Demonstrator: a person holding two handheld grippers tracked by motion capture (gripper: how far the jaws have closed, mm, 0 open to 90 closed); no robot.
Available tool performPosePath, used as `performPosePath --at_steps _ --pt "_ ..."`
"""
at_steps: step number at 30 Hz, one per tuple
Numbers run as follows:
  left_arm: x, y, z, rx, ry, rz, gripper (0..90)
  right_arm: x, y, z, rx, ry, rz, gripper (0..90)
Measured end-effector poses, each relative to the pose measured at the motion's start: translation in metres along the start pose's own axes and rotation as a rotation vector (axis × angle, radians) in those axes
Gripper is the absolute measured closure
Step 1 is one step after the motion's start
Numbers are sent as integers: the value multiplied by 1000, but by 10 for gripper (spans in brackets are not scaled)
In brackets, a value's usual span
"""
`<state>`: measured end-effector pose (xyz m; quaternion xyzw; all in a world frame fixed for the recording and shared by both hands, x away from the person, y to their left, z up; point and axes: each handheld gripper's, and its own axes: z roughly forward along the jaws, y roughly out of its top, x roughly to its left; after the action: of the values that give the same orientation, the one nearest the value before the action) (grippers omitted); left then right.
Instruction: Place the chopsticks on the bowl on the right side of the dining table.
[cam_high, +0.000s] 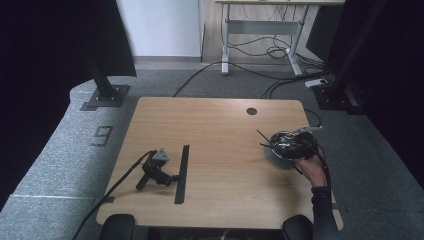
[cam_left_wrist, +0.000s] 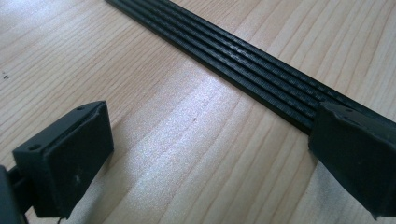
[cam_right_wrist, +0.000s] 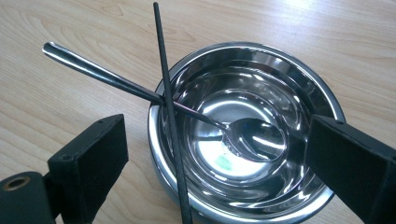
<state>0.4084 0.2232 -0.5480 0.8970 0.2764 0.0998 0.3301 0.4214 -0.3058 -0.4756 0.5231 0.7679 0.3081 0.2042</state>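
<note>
Looking down from the high view, the wooden table carries a black strip at about 8 o'clock from its centre, running roughly from 12 to 6. The left gripper lies on the table just beside the strip at its 9 o'clock side, no hand on it, its cable trailing off toward 7 o'clock. At 3 o'clock on the table a hand holds the right gripper over a steel bowl.

In the left gripper view, the fingers stand wide apart with bare wood between them. The ribbed black strip crosses from 11 o'clock to 4 o'clock, and the right-hand finger sits over its near end.

In the right gripper view, the fingers are spread wide on either side of the bowl, holding nothing. A spoon lies inside it, handle leaning over the rim toward 10 o'clock. A thin black stick crosses the handle, running from 12 to 6 across the bowl's left rim.
</note>
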Motion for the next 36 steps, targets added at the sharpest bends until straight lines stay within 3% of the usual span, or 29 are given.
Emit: performPosePath --at_steps 17,36 --pt "0 0 0 0 0 -1 0 -6 -14 19 37 -62 5 63" --pt "0 0 0 0 0 -1 0 -29 -20 15 41 -127 62 90"
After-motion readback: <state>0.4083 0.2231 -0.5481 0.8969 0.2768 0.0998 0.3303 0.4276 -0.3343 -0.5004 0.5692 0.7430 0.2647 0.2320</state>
